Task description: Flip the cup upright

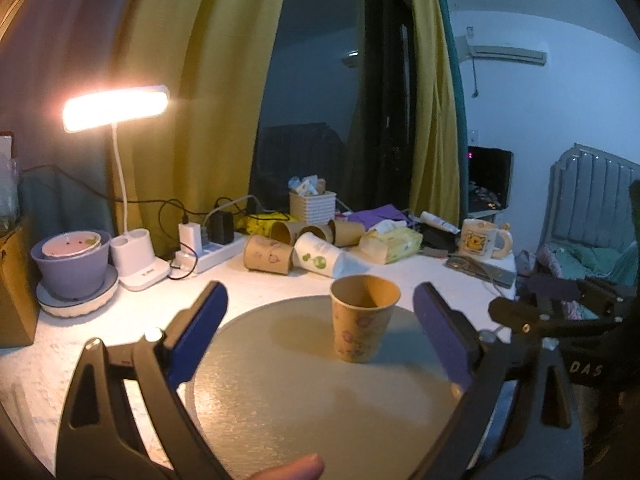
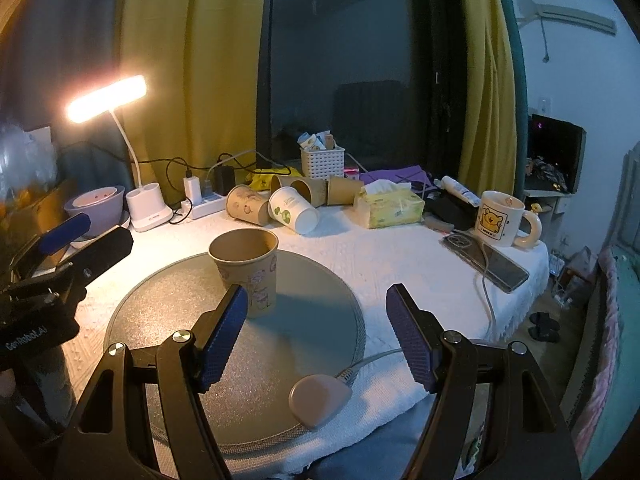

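Since the cup (image 1: 364, 317) stands upright, mouth up, on the mat (image 1: 280, 400), I hold both grippers, left (image 1: 320, 334) and right (image 2: 316, 334), wide open and empty, and should withdraw without nudging it.

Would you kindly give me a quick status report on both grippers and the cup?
Left gripper open, right gripper open, both empty. Brown printed paper cup upright on round grey mat. Nothing in the way.
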`<action>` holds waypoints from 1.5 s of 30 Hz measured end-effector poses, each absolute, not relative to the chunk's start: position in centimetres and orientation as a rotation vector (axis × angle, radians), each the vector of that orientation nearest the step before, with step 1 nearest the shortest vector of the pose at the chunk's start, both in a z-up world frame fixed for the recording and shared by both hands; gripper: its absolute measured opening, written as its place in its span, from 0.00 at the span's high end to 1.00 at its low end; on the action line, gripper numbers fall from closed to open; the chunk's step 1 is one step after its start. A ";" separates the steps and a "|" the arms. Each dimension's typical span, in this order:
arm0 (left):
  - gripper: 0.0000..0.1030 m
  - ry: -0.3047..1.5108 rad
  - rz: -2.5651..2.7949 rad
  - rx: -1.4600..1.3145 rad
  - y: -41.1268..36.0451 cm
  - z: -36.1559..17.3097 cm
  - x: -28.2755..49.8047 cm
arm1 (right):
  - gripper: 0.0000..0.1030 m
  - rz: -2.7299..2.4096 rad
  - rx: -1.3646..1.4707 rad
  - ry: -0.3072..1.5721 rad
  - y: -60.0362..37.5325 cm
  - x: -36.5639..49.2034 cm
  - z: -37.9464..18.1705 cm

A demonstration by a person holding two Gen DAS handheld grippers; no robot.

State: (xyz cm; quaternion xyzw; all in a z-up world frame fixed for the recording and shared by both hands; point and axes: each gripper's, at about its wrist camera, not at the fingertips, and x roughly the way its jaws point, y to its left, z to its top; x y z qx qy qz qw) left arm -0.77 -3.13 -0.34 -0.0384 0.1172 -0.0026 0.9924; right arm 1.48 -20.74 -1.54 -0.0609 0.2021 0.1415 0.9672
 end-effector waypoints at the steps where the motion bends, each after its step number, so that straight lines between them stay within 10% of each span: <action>1: 0.08 0.233 -0.002 -0.076 -3.1 -0.3 -0.8 | 0.27 0.286 -0.123 0.405 -20.8 1.5 -1.5; 45: 0.08 0.231 -0.002 -0.067 -3.2 -0.4 -1.0 | 0.27 0.292 -0.114 0.414 -20.4 1.5 -2.0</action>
